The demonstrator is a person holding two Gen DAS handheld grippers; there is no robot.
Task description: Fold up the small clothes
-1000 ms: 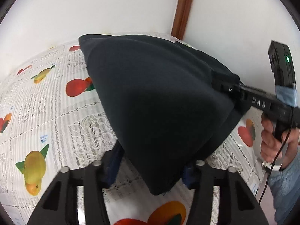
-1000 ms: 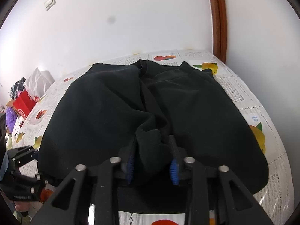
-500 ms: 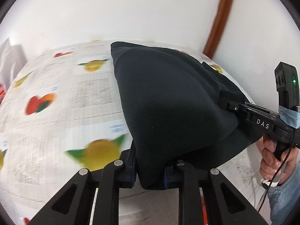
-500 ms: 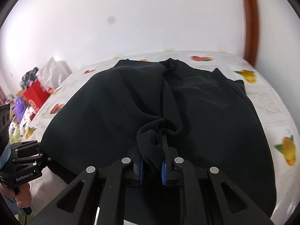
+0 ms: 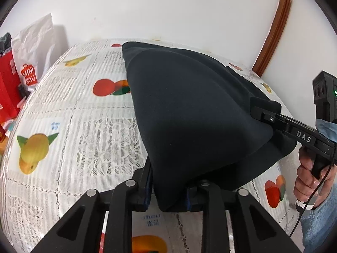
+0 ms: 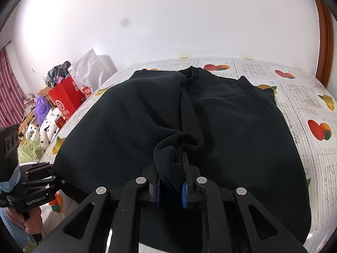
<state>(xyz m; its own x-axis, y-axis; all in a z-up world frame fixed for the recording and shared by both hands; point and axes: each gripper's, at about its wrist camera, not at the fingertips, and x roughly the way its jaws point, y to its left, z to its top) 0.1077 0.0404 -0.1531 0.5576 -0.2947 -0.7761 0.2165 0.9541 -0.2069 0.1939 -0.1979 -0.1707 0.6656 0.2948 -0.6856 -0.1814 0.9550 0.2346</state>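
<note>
A black sweatshirt (image 5: 189, 105) lies on the fruit-print tablecloth (image 5: 84, 137), its near side lifted into a fold. My left gripper (image 5: 168, 189) has a thick corner of that fold between its pads; the jaws are opening but still press the cloth. In the right wrist view the sweatshirt (image 6: 231, 137) spreads toward its collar at the far end. My right gripper (image 6: 170, 181) pinches a bunched edge between its blue pads, and its jaws are opening too. Each gripper shows in the other's view: the right gripper (image 5: 263, 113) at the right edge, the left gripper (image 6: 52, 181) at lower left.
A red bag (image 5: 8, 88) and a white MINISO bag (image 5: 31, 63) stand past the table's left end. More clutter lies there, with a purple plush (image 6: 42, 109) and a red box (image 6: 65, 99). A white wall and a brown door frame (image 5: 273, 27) bound the far side.
Both grippers have swept sideways along the table with the black cloth. The left jaws went from wide to narrow on the fold, then slightly wider. The right jaws did the same.
</note>
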